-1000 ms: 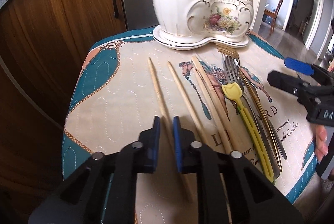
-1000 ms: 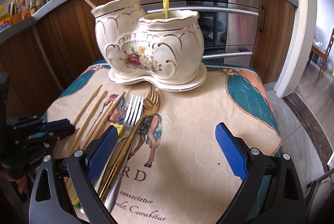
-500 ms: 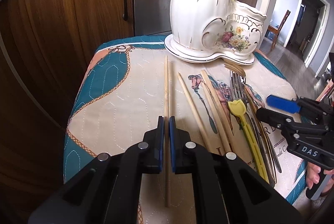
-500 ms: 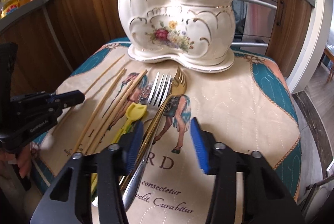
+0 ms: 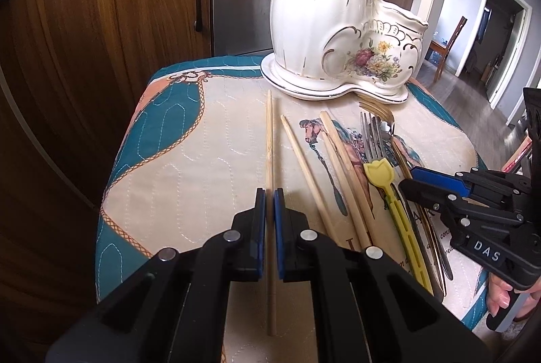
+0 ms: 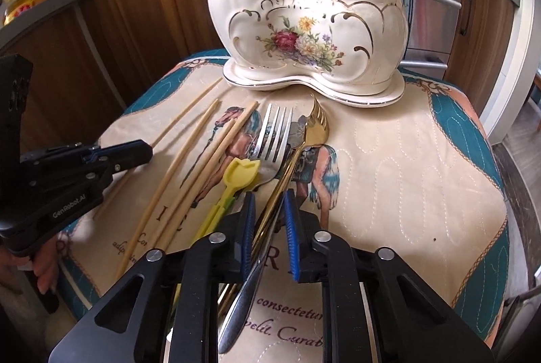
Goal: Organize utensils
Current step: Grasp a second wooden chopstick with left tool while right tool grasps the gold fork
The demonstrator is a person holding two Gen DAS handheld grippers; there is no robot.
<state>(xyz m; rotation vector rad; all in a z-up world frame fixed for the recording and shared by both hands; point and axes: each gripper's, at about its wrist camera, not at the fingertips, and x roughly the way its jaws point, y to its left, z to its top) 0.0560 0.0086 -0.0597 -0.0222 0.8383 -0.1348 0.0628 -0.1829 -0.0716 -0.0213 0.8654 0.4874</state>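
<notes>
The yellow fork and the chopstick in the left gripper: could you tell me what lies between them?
Three loose chopsticks on the cloth, clearest in the left wrist view.

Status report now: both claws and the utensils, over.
Left claw shut on chopstick. Right claw just closing around gold fork, steel fork handle alongside. Holder unobstructed.

A white floral two-pot ceramic holder (image 6: pixel 304 35) stands at the bench's far edge, holding a stick and a yellow pick; loose bamboo chopsticks (image 5: pixel 306 167), a yellow tulip-topped pick (image 6: pixel 233 184), steel forks (image 6: pixel 274 133) and a gold fork (image 6: pixel 304 143) lie side by side before it.
</notes>
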